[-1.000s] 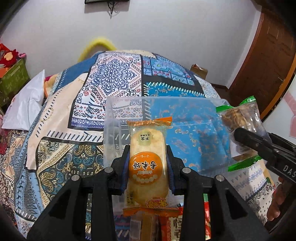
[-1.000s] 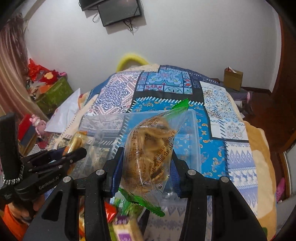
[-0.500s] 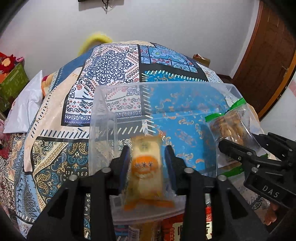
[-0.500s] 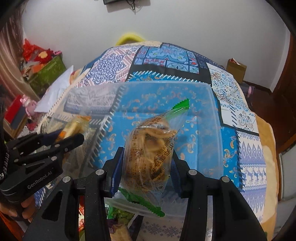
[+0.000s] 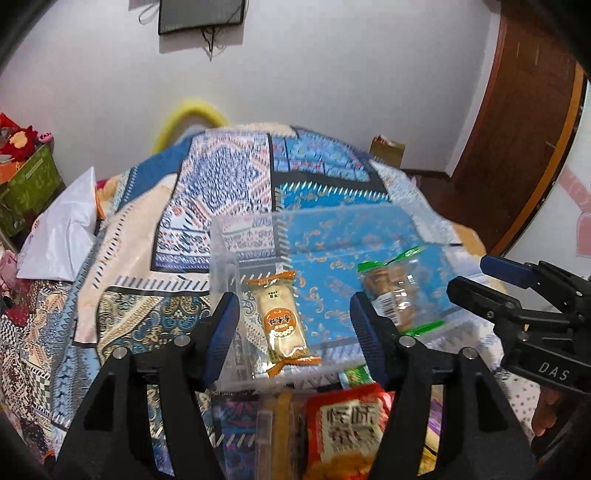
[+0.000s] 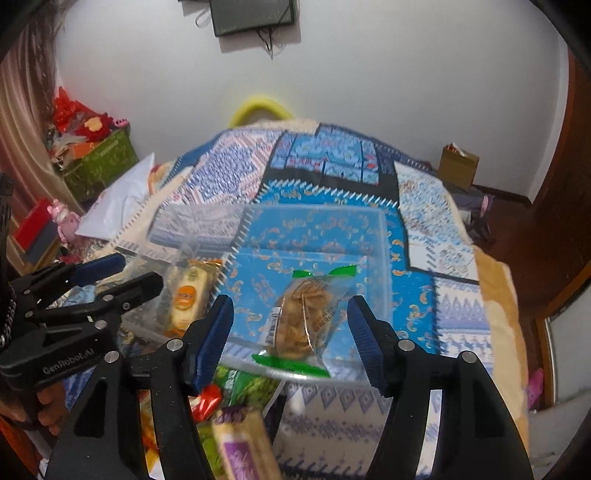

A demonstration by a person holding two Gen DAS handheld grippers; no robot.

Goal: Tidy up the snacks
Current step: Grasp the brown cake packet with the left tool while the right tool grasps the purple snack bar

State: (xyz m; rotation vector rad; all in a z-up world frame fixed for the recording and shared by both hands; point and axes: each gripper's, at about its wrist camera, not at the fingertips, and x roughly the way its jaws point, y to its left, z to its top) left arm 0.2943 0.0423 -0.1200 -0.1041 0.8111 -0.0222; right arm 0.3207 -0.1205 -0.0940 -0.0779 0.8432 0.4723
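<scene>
Two sets of hand-held tongs hang over a clear plastic bin (image 5: pixel 369 221) on a bed spread with a blue patterned quilt (image 5: pixel 221 192). The left gripper (image 5: pixel 295 332) stands wide, both blue-padded fingers parted and holding nothing; one orange-wrapped rice cracker (image 5: pixel 282 325) lies in the bin just ahead of it, between the two fingers but touching neither. The right gripper (image 6: pixel 291 332) is likewise spread wide and empty, with one clear, green-edged bag of fried twists (image 6: pixel 306 321) lying flat in the bin ahead of the gap between its fingers.

That makes two snacks in the bin: the cracker toward the left gripper's side, the bag toward the right gripper's side, well apart from each other. In the left wrist view the bag (image 5: pixel 395 291) sits just beyond the right-hand finger, and the right gripper (image 5: pixel 491 284) enters from the right edge, its fingers parted there too.

Below both tongs, outside the bin's near wall, a heap of loose snacks waits: one red packet (image 5: pixel 351 424) under the left gripper, one purple-labelled bar (image 6: pixel 243 443) and green wrappers (image 6: pixel 251 387) under the right; the rest are too blurred to count. One wall-mounted screen (image 6: pixel 255 14) and one cardboard box (image 6: pixel 458 166) lie far beyond.
</scene>
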